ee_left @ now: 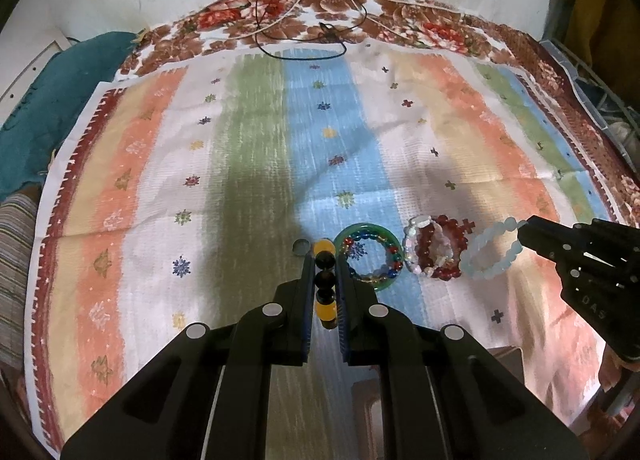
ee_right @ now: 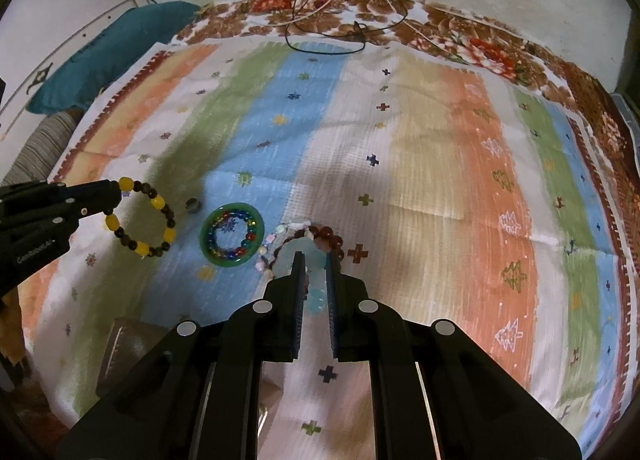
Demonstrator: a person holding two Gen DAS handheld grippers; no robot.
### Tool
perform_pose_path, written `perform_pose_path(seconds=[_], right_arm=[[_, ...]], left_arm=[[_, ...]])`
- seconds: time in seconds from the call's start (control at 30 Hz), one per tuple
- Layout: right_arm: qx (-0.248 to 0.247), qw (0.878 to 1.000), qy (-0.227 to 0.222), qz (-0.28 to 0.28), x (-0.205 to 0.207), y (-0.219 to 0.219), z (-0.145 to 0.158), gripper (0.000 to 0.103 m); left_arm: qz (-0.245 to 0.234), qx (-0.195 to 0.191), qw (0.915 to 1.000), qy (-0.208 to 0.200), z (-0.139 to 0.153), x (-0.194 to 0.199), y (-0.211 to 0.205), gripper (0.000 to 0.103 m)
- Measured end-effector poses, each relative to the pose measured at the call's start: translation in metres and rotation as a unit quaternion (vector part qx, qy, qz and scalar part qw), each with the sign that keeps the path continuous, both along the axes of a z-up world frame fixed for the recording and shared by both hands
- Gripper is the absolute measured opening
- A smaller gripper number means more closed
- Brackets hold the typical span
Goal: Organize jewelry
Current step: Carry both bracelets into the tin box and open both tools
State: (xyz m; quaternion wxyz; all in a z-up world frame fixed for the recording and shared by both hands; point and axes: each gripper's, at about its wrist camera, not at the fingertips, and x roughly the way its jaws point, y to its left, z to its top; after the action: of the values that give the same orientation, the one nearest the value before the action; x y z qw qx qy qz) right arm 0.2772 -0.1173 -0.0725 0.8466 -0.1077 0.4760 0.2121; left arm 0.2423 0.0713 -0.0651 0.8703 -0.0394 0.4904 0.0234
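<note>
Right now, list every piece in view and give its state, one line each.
Left gripper: shut on yellow-and-black bracelet.
Right gripper: shut on pale blue bracelet.
Yellow-and-black bracelet: gripped at one edge.
Pale blue bracelet: gripped at one edge.
Green bangle: flat on cloth, multicolour bead bracelet inside.
Red bead bracelet: on cloth, overlapping a pale bead strand.

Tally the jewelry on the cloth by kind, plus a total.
Beaded bracelets: 5 - yellow-and-black in the left gripper, pale blue in the right gripper, multicolour, dark red, pastel.
Bangles: 1 - green, ringing the multicolour bracelet.
Small rings: 1 - grey.
Total: 7
</note>
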Motion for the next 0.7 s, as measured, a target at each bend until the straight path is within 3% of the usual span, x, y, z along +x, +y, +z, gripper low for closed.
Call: perform_pose_path(seconds=[0.7], right_arm=[[0.03,0.999,-0.027,-0.013,-0.046,-0.01,0.03,0.011]], left_arm=[[-0.011,-0.013,0.9992,-0.036,0.035,-0.041,-0.021,0.01]])
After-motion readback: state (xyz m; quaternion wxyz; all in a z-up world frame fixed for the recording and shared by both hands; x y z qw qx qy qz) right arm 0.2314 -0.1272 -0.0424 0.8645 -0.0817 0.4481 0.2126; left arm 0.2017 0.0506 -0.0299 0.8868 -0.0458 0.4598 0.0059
